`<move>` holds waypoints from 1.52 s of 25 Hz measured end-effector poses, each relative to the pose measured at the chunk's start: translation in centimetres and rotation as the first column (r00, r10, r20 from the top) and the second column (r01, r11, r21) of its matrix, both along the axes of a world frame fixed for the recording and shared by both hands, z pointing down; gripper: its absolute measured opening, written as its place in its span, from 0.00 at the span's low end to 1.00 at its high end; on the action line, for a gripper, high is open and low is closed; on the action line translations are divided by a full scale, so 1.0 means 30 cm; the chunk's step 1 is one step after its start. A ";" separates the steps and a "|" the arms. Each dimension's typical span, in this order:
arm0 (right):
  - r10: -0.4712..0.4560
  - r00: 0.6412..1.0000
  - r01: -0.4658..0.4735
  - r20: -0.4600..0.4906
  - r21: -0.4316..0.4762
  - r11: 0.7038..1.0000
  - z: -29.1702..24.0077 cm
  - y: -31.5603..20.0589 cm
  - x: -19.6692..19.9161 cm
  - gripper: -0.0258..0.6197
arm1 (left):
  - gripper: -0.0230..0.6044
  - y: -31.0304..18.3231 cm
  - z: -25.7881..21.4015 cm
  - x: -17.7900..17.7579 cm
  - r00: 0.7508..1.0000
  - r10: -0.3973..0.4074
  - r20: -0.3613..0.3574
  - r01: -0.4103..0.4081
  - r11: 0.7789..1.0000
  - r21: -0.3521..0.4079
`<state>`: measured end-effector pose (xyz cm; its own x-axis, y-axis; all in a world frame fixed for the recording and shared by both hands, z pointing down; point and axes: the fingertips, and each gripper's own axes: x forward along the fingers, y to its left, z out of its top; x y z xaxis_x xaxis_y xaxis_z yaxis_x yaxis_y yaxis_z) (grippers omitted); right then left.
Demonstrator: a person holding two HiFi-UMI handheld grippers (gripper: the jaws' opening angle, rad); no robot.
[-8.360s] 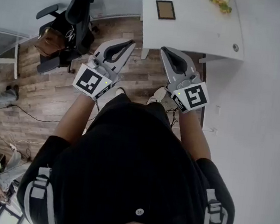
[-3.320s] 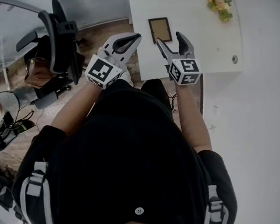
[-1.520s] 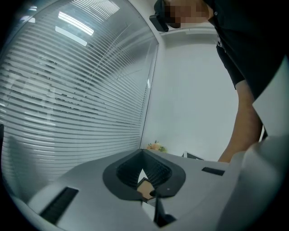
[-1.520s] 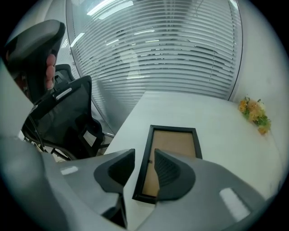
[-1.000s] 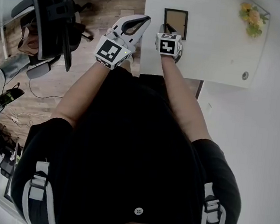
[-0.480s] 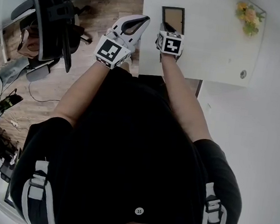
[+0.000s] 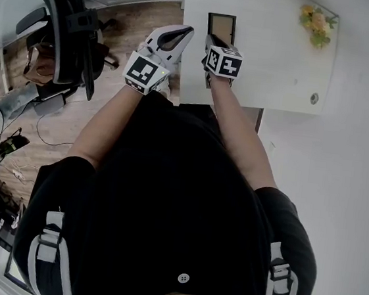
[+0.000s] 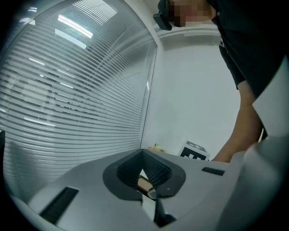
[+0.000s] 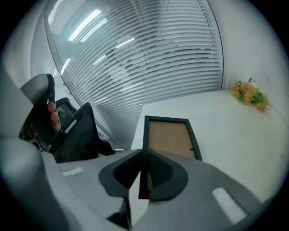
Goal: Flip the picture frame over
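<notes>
The picture frame (image 7: 221, 26) has a black border and shows its brown backing (image 9: 170, 135). It lies near the left edge of the white table (image 7: 274, 54). My right gripper (image 9: 141, 154) is shut on the frame's near left edge, and its jaws have just been closing on it. That edge is raised off the table while the far end stays down. In the head view the right gripper (image 7: 211, 44) sits at the frame's near end. My left gripper (image 7: 186, 30) hangs beside the table's left edge, shut and holding nothing (image 8: 143, 152).
A small bunch of flowers (image 7: 316, 21) (image 9: 249, 94) stands at the table's far right corner. A round cable hole (image 7: 314, 98) is near the front right. A black office chair (image 7: 68, 31) stands on the wood floor to the left.
My right gripper has risen, taking the frame's near edge with it, so the frame now tilts. The left gripper has stayed where it was.
</notes>
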<state>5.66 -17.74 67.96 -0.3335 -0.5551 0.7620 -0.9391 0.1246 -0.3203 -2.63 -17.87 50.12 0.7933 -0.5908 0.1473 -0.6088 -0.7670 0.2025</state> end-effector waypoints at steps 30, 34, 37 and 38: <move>-0.021 0.861 0.003 0.509 0.037 0.999 -0.209 0.006 0.004 0.12 | 0.05 0.010 -0.054 0.080 0.999 -0.035 0.034 0.033 0.999 0.037; -0.018 0.802 0.005 0.597 0.023 1.000 -0.222 -0.018 0.010 0.12 | 0.05 -0.008 -0.028 0.098 0.998 -0.033 0.051 0.032 0.999 0.022; 0.001 0.761 -0.006 0.649 0.005 1.000 -0.212 -0.036 0.023 0.12 | 0.05 -0.023 -0.013 0.108 0.998 -0.033 0.059 0.032 0.999 0.019; 0.006 0.750 -0.008 0.661 -0.001 1.000 -0.207 -0.040 0.027 0.12 | 0.05 -0.028 -0.009 0.111 0.997 -0.033 0.062 0.032 0.999 0.018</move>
<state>6.46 -18.94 61.74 -0.7498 -0.5604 0.3518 -0.4938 0.1199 -0.8613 0.69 -18.70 49.85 0.7630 -0.6192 0.1858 -0.6448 -0.7494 0.1504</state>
